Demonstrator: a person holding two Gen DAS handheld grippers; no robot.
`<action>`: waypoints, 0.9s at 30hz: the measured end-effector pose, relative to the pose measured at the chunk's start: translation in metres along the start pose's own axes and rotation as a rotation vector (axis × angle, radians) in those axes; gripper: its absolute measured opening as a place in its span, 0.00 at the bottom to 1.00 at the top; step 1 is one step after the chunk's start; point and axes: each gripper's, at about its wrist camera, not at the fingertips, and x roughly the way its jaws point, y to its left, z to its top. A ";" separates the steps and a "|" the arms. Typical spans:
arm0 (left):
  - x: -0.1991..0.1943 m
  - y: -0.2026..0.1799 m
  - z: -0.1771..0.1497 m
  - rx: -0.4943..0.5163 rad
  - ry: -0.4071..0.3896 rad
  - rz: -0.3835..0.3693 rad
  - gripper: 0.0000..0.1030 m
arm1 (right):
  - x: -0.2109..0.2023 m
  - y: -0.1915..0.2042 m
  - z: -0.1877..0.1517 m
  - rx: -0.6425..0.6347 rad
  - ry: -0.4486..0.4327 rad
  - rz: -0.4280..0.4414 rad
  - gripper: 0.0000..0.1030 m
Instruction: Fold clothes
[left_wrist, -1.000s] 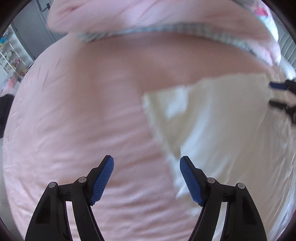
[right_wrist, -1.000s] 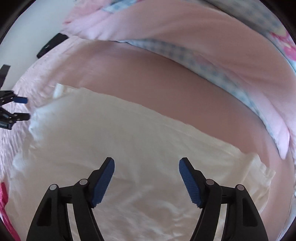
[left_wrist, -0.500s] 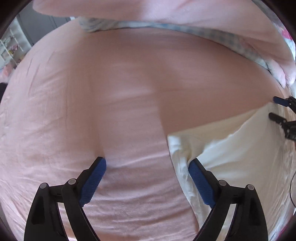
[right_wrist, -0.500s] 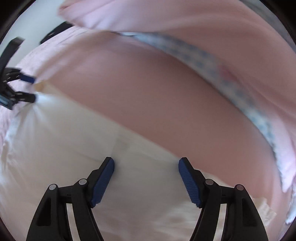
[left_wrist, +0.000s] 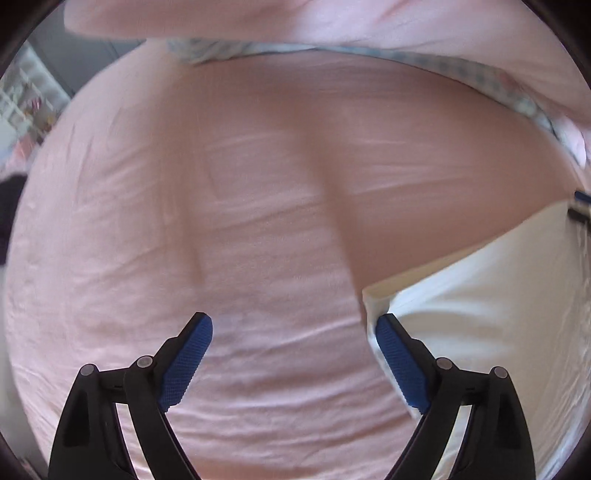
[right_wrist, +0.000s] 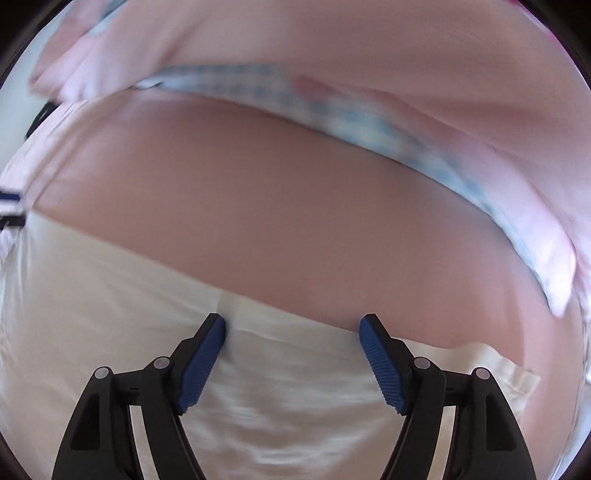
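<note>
Pink sheet (left_wrist: 258, 221) under both your grippers, pink quilt (right_wrist: 369, 44) heaped beyond; left gripper (left_wrist: 293, 332) just widened beside the white garment (right_wrist: 110, 314), right gripper (right_wrist: 291, 328) gapes over its edge, empty.

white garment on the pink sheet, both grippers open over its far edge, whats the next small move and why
Probably lower both and close on that edge. The left gripper, jaws just opened, stands open at the white garment corner; the right gripper straddles the hem, nothing pinched. The garment lies flat on the pink sheet, so a fold likely needs that edge held first.
</note>
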 end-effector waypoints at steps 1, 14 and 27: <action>-0.005 -0.010 0.000 0.015 -0.012 0.010 0.88 | -0.006 -0.003 -0.002 -0.001 -0.006 -0.025 0.72; -0.094 -0.218 -0.147 0.432 -0.040 -0.284 0.88 | -0.113 0.095 -0.153 -0.158 0.015 0.083 0.72; -0.116 -0.236 -0.182 0.297 0.052 -0.126 0.93 | -0.180 -0.027 -0.239 0.064 0.092 -0.066 0.72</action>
